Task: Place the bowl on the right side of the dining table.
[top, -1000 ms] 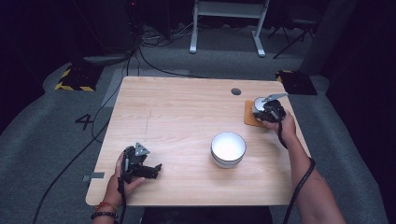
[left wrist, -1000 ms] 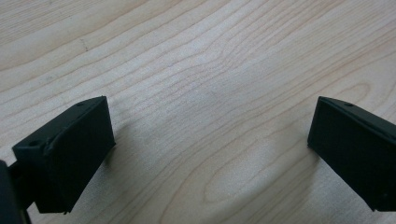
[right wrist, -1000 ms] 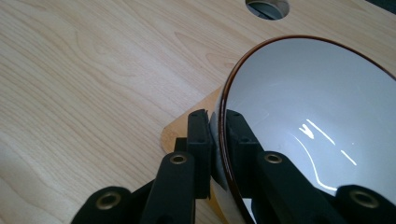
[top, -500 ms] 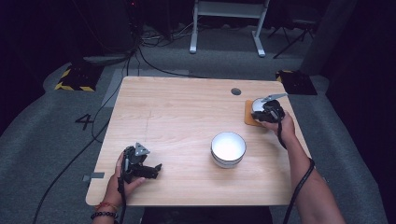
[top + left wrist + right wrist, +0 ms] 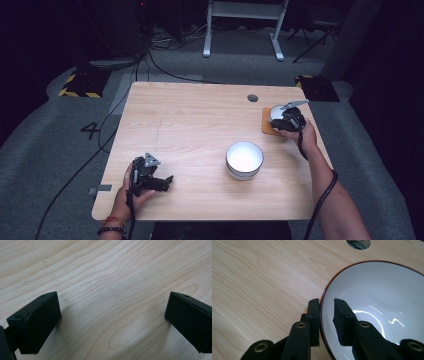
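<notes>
The small bowl (image 5: 372, 305) sits on an orange mat (image 5: 266, 128) at the table's (image 5: 190, 130) far right edge. It looks glazed, stiff, slippery and breakable (best pinched at the rim). The right gripper (image 5: 325, 308) straddles that rim, jaws having just been opening, one pad just clear inside. A larger bowl (image 5: 244, 159) stands nearer. The left gripper (image 5: 112, 315) rests wide open and empty. A "4" (image 5: 90, 129) marks the floor.

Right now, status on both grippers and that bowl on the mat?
Right gripper jaws astride small bowl rim, just been opening, gap visible. Bowl sits on orange mat. Left gripper open, idle on table. Nothing in the way.
</notes>
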